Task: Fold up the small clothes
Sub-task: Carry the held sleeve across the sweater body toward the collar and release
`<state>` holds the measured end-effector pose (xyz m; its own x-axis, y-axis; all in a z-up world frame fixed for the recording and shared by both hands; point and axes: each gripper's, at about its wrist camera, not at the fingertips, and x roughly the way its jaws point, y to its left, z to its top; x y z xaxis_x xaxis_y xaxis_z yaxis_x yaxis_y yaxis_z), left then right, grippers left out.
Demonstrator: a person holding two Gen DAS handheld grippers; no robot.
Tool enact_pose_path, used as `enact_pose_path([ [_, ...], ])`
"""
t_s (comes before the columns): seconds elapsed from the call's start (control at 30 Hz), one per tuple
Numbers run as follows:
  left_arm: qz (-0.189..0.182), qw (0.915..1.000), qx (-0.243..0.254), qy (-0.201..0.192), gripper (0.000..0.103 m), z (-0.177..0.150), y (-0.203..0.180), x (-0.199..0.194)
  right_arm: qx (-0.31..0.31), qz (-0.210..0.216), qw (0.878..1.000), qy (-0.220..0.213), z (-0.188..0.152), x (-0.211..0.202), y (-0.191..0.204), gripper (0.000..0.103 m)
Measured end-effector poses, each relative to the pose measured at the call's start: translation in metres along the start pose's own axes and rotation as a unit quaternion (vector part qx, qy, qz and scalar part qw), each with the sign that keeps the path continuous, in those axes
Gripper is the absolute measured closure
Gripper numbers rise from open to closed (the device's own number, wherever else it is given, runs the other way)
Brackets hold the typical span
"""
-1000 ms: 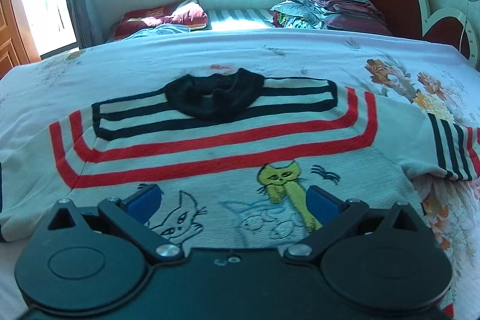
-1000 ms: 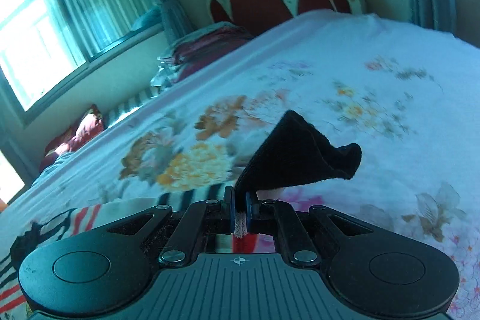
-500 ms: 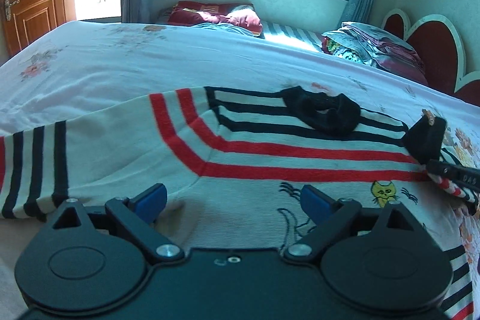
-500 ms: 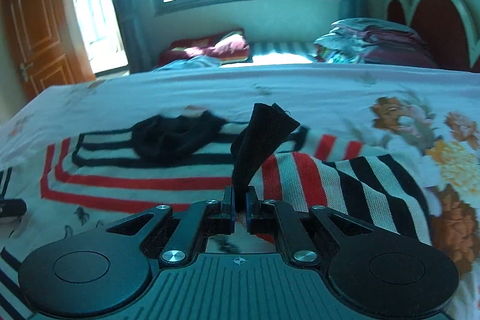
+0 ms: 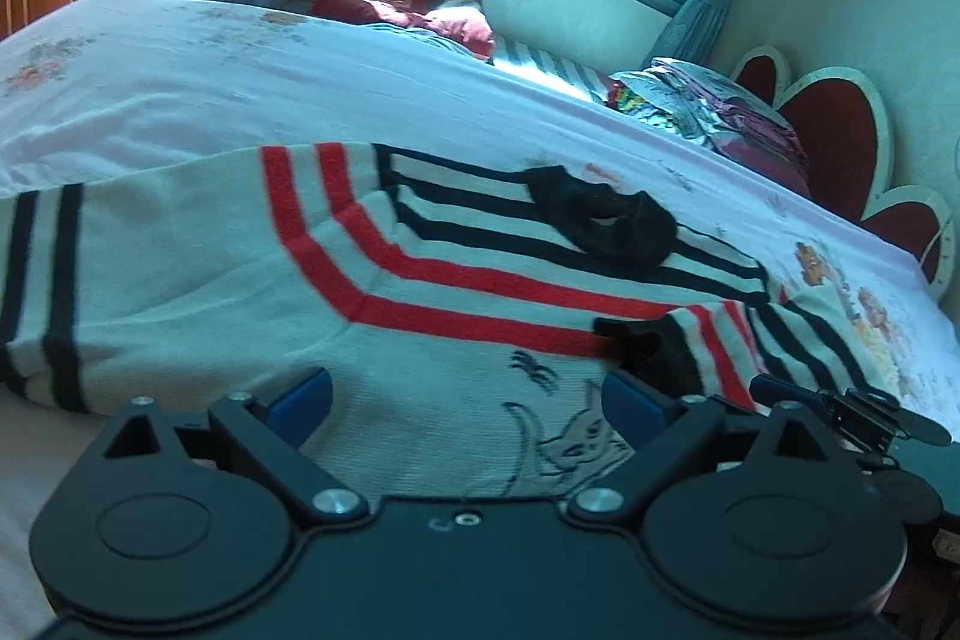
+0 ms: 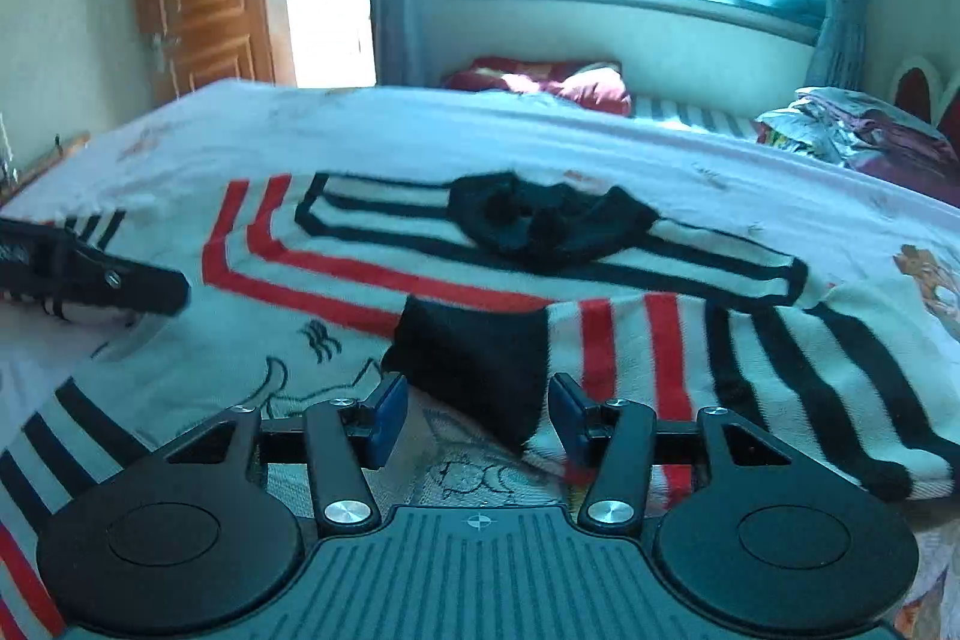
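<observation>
— Since the right sleeve [image 6: 690,370] already lies folded across the chest of the sweater [image 5: 420,292], which step are you on?

— Between folds, I'd say. My right gripper [image 6: 477,415] has its jaws spread, the black cuff [image 6: 480,364] lying loose between them on the sweater, which is flat on the bed [image 5: 180,88]. My left gripper [image 5: 465,397] hangs over the lower chest, jaws spread too, holding nothing.

— And next?

— The left sleeve [image 5: 72,280] is stretched out (quite flat). I judge the left gripper must reach its cuff, pinch it, and carry it across likewise.
</observation>
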<state>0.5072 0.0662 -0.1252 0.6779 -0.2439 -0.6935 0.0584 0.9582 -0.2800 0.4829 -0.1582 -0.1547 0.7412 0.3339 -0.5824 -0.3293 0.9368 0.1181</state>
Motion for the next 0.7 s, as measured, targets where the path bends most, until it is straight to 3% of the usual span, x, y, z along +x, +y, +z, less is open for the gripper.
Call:
enact_pose_path([
  [0.03,-0.019,0.9998,0.001,0.008,0.012,0.001,-0.008,0.008,0.013,-0.004,1.0,-0.006,0.0,-0.008,-0.008,0.051],
  [0.1,-0.051,0.9985,0.004,0.021,0.026,0.002,-0.024,0.026,0.025,-0.012,1.0,-0.004,-0.005,-0.022,-0.024,0.052],
  [0.2,-0.079,0.9958,0.001,0.046,0.04,0.001,-0.046,0.057,0.041,-0.023,0.999,0.016,-0.014,-0.038,-0.049,0.052],
  [0.37,-0.06,0.9953,0.016,0.074,0.042,0.001,-0.072,0.097,0.111,-0.074,0.991,0.029,-0.039,-0.069,-0.098,0.052],
  [0.47,-0.047,0.9957,0.03,0.074,0.063,0.005,-0.079,0.107,0.168,-0.106,0.98,0.024,-0.046,-0.079,-0.13,0.052],
  [0.5,-0.046,0.9955,0.034,0.075,0.074,0.007,-0.081,0.109,0.187,-0.107,0.976,0.021,-0.046,-0.079,-0.139,0.052],
  [0.53,-0.048,0.9952,0.039,0.076,0.096,0.009,-0.082,0.111,0.201,-0.107,0.973,0.02,-0.046,-0.078,-0.146,0.052],
  [0.63,-0.057,0.9965,0.046,0.04,0.1,0.02,-0.083,0.096,0.218,-0.116,0.969,0.016,-0.043,-0.072,-0.159,0.052],
  [0.7,-0.047,0.9975,0.053,0.002,0.1,0.03,-0.077,0.074,0.219,-0.128,0.967,0.029,-0.043,-0.063,-0.163,0.066],
])
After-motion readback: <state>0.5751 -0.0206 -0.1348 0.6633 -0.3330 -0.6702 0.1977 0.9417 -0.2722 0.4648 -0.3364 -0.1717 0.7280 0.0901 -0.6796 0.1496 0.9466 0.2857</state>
